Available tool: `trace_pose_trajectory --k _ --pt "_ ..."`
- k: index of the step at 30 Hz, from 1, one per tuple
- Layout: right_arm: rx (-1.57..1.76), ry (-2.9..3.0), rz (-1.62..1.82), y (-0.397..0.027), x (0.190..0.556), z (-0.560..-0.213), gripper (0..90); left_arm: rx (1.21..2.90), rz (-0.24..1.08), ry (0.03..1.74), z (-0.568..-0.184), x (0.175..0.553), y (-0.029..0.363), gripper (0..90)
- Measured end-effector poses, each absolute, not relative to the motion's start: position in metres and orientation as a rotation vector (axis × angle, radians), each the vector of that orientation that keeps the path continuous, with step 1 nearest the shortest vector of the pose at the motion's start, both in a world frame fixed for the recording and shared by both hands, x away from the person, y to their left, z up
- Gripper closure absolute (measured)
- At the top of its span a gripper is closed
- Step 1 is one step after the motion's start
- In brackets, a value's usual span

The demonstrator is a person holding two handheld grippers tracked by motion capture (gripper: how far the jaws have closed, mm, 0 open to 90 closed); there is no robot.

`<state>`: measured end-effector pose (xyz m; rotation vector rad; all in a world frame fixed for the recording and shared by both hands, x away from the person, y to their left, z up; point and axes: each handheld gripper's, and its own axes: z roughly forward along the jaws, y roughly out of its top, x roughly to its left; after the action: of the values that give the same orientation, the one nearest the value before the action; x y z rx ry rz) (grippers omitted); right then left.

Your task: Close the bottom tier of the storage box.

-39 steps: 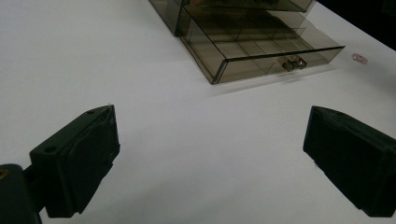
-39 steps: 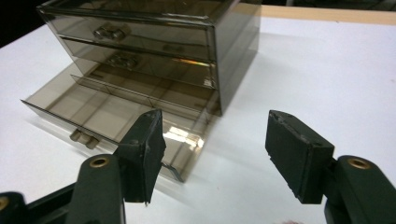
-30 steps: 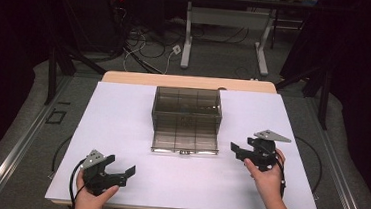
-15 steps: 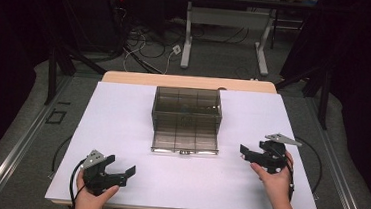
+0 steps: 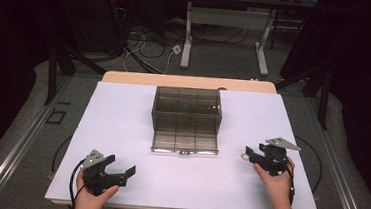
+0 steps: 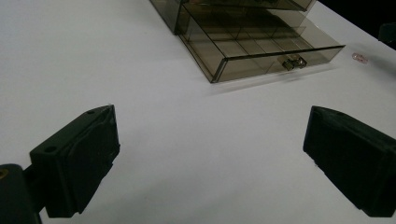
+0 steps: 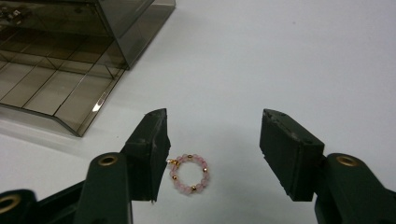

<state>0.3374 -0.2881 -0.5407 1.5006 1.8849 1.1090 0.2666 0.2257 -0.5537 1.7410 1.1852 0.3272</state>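
The right gripper [image 5: 251,154] was held low at the table's [image 5: 121,129] right side, jaws pointed left toward the box [image 5: 186,119], w/ the hand [image 5: 274,179] behind it and the forearm running in from the near edge. Its jaws had just been closing yet stood apart, gripping nothing. In the right gripper view the bracelet [image 7: 188,173] lay flat on the table between the fingers [image 7: 150,149], just beside the left one, well off the right one; contact couldn't be told. The box's open tray corner sat ahead and left of the fingertips, apart from them. Bare white surface lay ahead and to the right.

The left gripper [image 5: 118,167] was held near the front-left edge, angled right and up-table. Its fingers [image 6: 79,158] were spread wide, nothing between them. Clear table lay between them and the tray front [image 6: 280,63]; the bracelet [image 6: 359,57] was seen far off, beyond the right finger, past the tray's corner.
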Motion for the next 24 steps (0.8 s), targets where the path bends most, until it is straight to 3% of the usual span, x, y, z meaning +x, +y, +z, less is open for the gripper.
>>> trace_pose_trajectory --k 14,24 --pt "1.581 1.869 1.034 -0.284 0.337 -0.552 48.8 1.741 0.331 1.182 -0.553 0.267 0.226 3.6" --pt "1.663 1.844 0.974 -0.28 0.34 -0.553 60.5 1.742 0.327 1.184 -0.554 0.267 0.226 3.6"
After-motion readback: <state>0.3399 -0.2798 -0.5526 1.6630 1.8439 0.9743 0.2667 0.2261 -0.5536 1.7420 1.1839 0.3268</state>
